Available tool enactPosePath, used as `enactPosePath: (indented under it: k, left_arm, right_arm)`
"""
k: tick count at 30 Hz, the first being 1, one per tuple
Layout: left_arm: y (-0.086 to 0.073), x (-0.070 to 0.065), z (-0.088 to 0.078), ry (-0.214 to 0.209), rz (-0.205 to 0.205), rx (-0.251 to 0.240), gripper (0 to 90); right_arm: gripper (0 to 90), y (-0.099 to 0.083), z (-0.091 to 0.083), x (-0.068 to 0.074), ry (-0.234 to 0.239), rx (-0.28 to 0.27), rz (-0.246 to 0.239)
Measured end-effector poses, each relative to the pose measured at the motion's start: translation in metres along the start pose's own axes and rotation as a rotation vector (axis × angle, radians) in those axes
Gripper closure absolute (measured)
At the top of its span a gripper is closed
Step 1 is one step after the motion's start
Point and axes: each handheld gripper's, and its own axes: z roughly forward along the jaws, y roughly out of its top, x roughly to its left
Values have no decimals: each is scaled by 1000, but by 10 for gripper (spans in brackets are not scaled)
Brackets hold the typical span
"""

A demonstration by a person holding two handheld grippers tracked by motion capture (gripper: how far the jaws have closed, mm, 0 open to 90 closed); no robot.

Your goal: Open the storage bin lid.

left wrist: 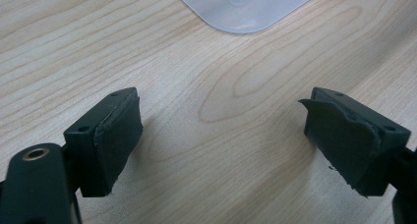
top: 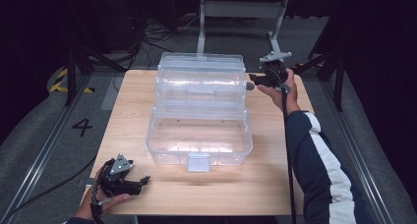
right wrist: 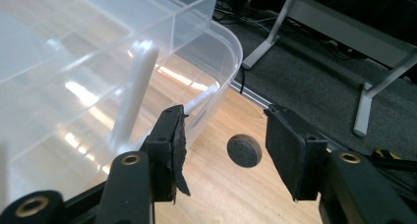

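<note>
The right gripper point(top: 253, 81), held in the person's right hand point(top: 280, 89) above the far right part of the table, has its black jaws parted with nothing between them; in the right gripper view point(right wrist: 223, 153) the gap frames bare wood and a small dark round disc point(right wrist: 244, 150) that lies on the tabletop just beside the container. The left of those two jaws stands close against the rounded outer wall of the clear plastic storage box with tiered fold-out trays point(top: 199, 106), though whether the pad touches the plastic cannot be told. That box sits in the middle of the light wooden table point(top: 265, 180), opened up, its trays stepped back toward the far edge and its deep lower tub, with a small clear latch at the front, facing the person. The left gripper point(top: 145, 181) rests in the left hand point(top: 105, 199) at the near left corner of the table, well apart from the box's front, its jaws spread wide and empty; in the left gripper view point(left wrist: 221, 135) only wood grain lies between the pads, with one rounded corner of the box point(left wrist: 246, 8) farther off.
</note>
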Motion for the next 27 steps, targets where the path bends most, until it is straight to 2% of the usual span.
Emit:
enactPosePath:
  k: [4, 8, 11, 15, 22, 23, 27]
  left_arm:
    - [0, -1, 0, -1, -5, -1, 149]
    - [0, 0, 0, 0, -2, 1, 149]
    - [0, -1, 0, 3, -5, -1, 149]
    - [0, -1, 0, 3, -5, -1, 149]
    - [0, -1, 0, 3, -5, -2, 149]
    - [0, 0, 0, 11, 6, -3, 149]
    - [0, 0, 0, 14, 4, -3, 149]
  right_arm:
    - [491, -6, -9, 2, 12, 1, -7]
    - [491, -13, -24, 6, 17, -4, -37]
    - [490, -17, -33, 9, 20, -16, -50]
    - [480, -22, -46, 13, 45, -42, -52]
    - [474, -32, -67, 26, 68, -64, -99]
    - [472, -34, -71, 28, 80, -73, -96]
    - [462, -40, -81, 33, 91, -87, -108]
